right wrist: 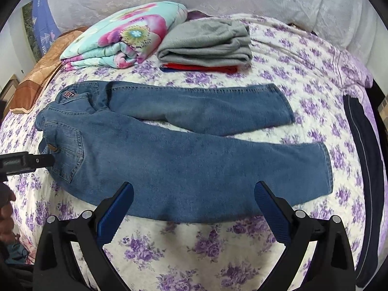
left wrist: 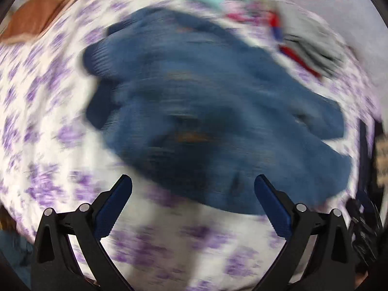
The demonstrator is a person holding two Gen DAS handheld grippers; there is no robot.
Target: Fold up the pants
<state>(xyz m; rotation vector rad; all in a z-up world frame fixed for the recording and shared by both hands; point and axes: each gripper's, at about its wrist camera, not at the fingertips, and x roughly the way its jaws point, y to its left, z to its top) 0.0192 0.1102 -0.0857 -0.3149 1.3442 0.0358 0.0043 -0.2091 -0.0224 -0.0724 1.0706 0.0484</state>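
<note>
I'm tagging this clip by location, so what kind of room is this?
Most likely a bedroom: jeans lie spread on a bed with a purple floral bedspread, with a folded floral quilt and a folded clothes pile behind.

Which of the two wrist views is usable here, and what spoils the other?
Left wrist: heavy motion blur smears the jeans and floral bedspread; only the open left gripper stays sharp. Right wrist: sharp, evenly lit, with fisheye bending at the edges.
</note>
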